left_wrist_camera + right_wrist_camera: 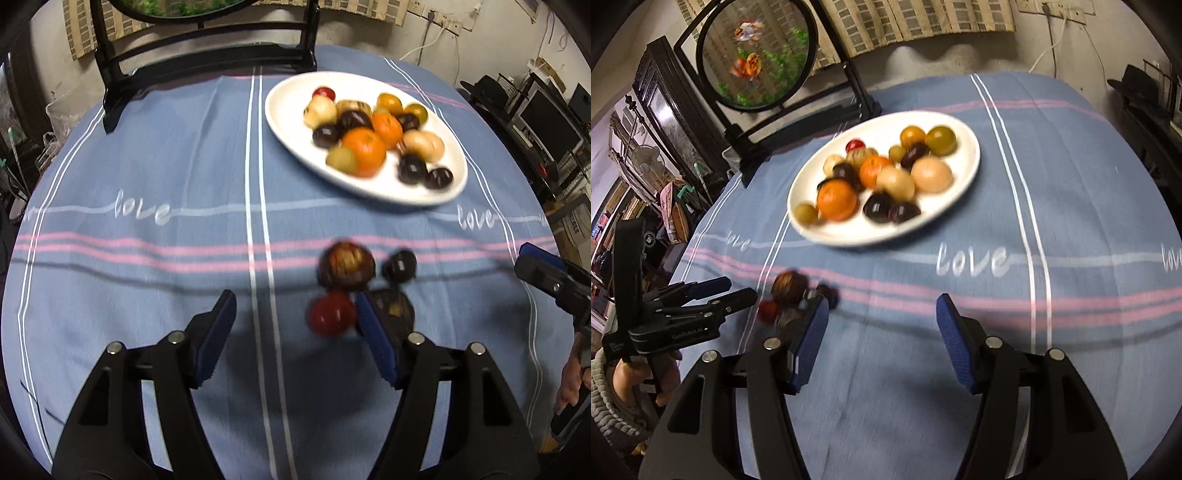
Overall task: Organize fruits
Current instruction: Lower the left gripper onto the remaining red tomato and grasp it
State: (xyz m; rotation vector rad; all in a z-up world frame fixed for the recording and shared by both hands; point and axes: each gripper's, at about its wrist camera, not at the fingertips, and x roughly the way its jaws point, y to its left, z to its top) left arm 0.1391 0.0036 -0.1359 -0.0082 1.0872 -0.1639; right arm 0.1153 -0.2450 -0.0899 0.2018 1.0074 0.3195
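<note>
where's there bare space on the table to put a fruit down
Bare cloth lies left of the white plate, between it and the black stand, and along the plate's near rim. It is crowded on the plate and among the loose fruits near the pink stripes.

We list: white oval plate (284,122) of mixed fruits on blue striped tablecloth (147,166); four loose round fruits (347,264) before it; black framed round screen (753,55) behind.

Both wrist views look steeply down, close over the tablecloth (147,177); both share the white plate (964,173).
</note>
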